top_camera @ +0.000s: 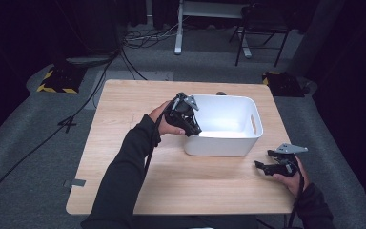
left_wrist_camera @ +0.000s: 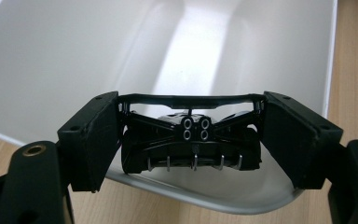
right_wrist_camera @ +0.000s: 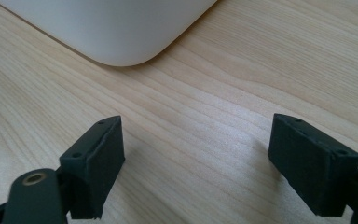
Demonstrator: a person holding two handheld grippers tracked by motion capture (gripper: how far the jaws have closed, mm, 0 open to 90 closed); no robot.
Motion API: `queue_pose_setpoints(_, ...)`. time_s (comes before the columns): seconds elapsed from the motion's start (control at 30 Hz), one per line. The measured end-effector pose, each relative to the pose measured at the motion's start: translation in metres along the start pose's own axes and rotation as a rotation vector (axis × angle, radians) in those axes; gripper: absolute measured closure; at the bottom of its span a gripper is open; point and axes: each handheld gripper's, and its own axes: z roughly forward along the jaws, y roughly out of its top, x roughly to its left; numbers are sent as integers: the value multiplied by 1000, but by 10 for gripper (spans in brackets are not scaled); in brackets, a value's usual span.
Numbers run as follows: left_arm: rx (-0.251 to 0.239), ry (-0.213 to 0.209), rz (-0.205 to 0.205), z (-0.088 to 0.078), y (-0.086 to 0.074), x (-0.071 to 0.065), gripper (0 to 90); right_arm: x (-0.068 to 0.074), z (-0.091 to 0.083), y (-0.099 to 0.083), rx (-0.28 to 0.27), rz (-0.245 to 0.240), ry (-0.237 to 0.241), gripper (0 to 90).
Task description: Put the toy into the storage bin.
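Note:
A white plastic bin (top_camera: 228,98) stands on the wooden table (top_camera: 124,152), right of centre. My left gripper (top_camera: 190,125) hangs over the bin's near left corner and tilts down into it. In the left gripper view the left gripper (left_wrist_camera: 191,100) is shut on a black part (left_wrist_camera: 191,140) that has four small rings and a row of metal pins. The part hangs above the bin's rim (left_wrist_camera: 205,198), against the white inside wall (left_wrist_camera: 51,70). My right gripper (top_camera: 263,159) stands open low over the table, near the bin's front right corner (right_wrist_camera: 116,32). Nothing lies between its pads (right_wrist_camera: 98,163).
Bare wood runs along the table's left side and front. Beyond the far edge lie floor cables (top_camera: 138,38), a yellow-and-black striped base (top_camera: 57,78) and a chair (top_camera: 262,24). The bin has a handle slot (top_camera: 253,124) in its right wall.

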Motion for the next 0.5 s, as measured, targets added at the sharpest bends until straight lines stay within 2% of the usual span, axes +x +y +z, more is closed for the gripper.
queue_pose_setpoints(0.5,-20,26,5,-1,0,1,234,0,0,0,1,0,0,185)
